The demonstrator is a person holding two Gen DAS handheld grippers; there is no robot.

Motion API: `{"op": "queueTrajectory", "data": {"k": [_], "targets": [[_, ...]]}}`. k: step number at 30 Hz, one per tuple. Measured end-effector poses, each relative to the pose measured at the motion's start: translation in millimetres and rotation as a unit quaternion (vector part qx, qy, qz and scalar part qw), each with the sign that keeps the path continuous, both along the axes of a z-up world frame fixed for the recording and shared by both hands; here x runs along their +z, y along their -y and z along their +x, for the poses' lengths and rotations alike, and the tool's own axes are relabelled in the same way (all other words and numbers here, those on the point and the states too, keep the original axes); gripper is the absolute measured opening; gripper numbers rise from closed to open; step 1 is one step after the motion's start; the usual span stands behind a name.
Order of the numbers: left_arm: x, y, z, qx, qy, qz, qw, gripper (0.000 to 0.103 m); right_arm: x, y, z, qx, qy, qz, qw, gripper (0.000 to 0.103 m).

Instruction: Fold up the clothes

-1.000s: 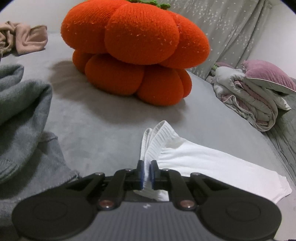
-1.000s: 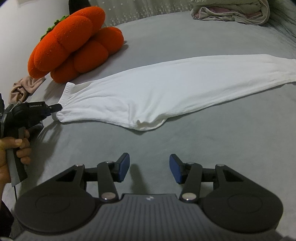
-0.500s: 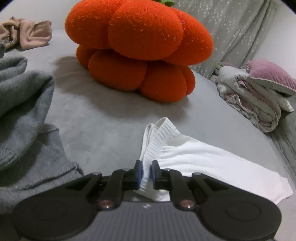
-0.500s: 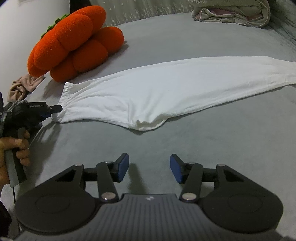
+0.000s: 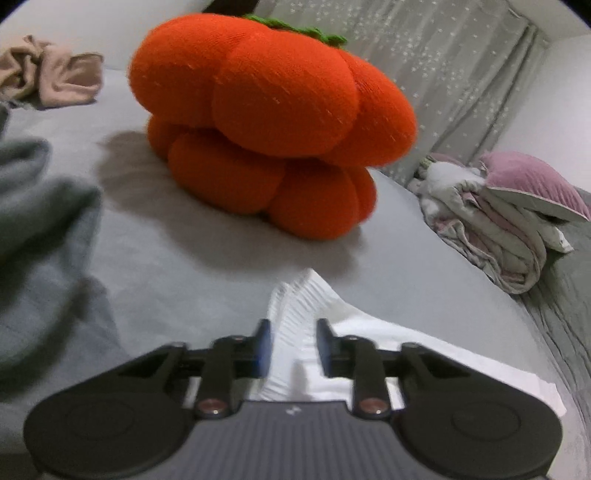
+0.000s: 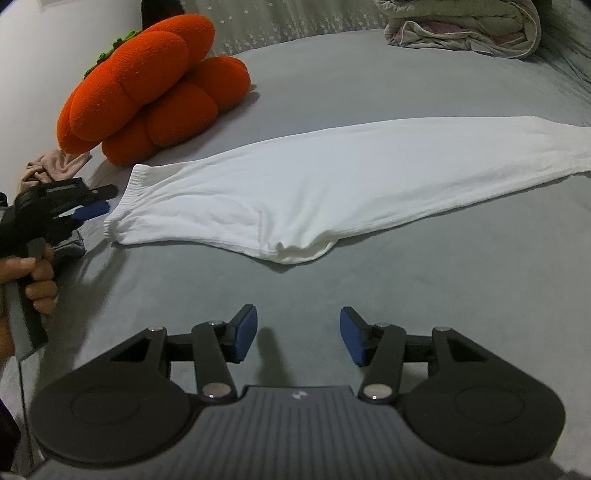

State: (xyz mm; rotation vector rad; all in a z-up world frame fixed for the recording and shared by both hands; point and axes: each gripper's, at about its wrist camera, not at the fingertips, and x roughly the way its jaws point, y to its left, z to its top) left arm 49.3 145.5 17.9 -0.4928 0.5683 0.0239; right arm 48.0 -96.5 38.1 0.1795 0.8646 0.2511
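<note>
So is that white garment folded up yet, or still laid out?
Laid out: the white garment stretches long and flat across the bed, not doubled over.

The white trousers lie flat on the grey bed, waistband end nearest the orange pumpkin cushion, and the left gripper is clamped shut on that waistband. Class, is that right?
Not quite: the left gripper is open, its fingers apart either side of the white trousers, as the left wrist view shows. The rest holds.

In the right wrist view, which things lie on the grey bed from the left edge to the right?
Left gripper in a hand → beige crumpled cloth → orange knitted pumpkin cushion → long white folded garment → bundled pale quilt.
</note>
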Motion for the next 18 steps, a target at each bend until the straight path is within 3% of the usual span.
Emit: {"op": "queueTrajectory", "data": {"k": [5, 8, 18], "targets": [[-11, 16, 8, -0.014, -0.03, 0.059, 0.9977, 0.001, 0, -2, 0, 0.008, 0.003, -0.001, 1.0, 0.054], [-12, 6, 7, -0.008, -0.032, 0.029, 0.999, 0.001, -1, -3, 2, 0.008, 0.001, -0.002, 1.0, 0.054], [4, 6, 0, 0.006, -0.017, 0.026, 0.9995, 0.001, -2, -3, 3, 0.007, 0.0, -0.002, 1.0, 0.054]]}}
